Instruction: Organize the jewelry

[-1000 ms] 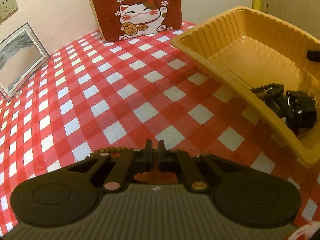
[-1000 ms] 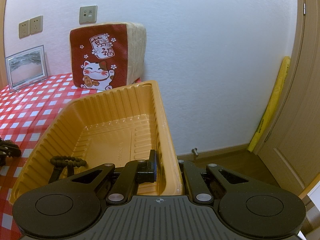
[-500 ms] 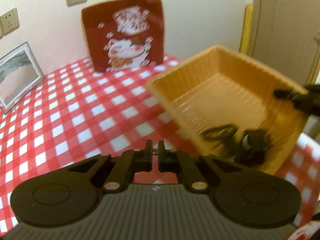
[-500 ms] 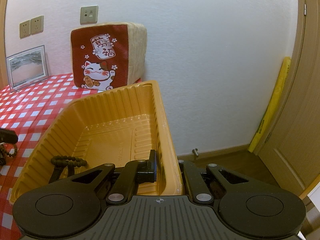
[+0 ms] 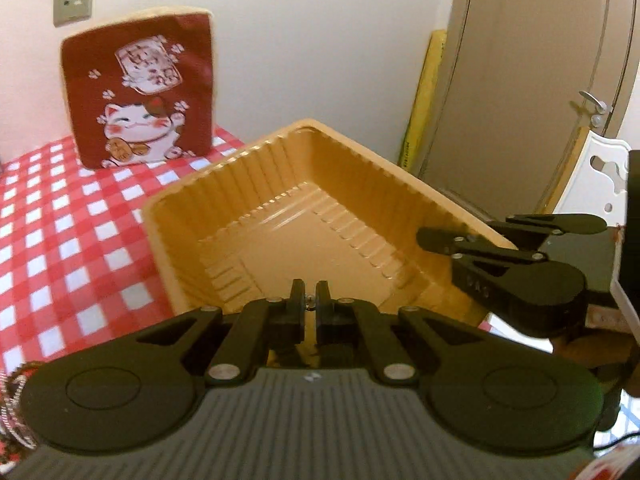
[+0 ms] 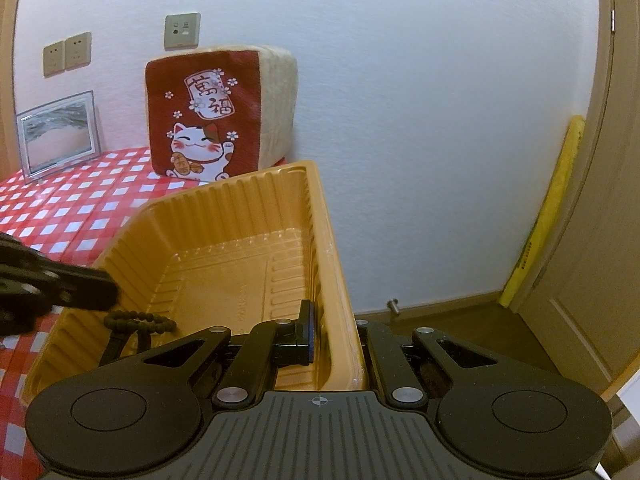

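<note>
On the left, the red-and-white checked tablecloth (image 5: 60,216) runs back to a framed grey picture (image 6: 60,136) and a red lucky-cat cushion (image 5: 140,96) against the wall. A second ago the left gripper (image 5: 310,304) sat low over this cloth with a beaded strand at its fingertips; now it has been lifted and hangs above the near-left corner of the ribbed orange plastic tray (image 5: 224,184). Its jaws are pressed nearly together, and a small shiny bead or clasp shows in the slit between them, so it looks to be pinching a piece of jewelry, though what hangs below is hidden. A silvery chain (image 5: 10,412) lies at the lower left edge of the left wrist view; whether it is attached to anything I cannot tell.

That move means the carry is nearly done: a release over the tray floor would seem to be next.

Inside the tray, by its near-left wall, a dark beaded bracelet (image 6: 140,322) rests where it was earlier, with a dark strap-like piece beneath it.

On the right, the right gripper (image 6: 338,334) has not shifted: its jaws straddle the tray's right wall, one finger (image 6: 306,332) inside, the other outside, clamping the rim to steady the tray.
</note>
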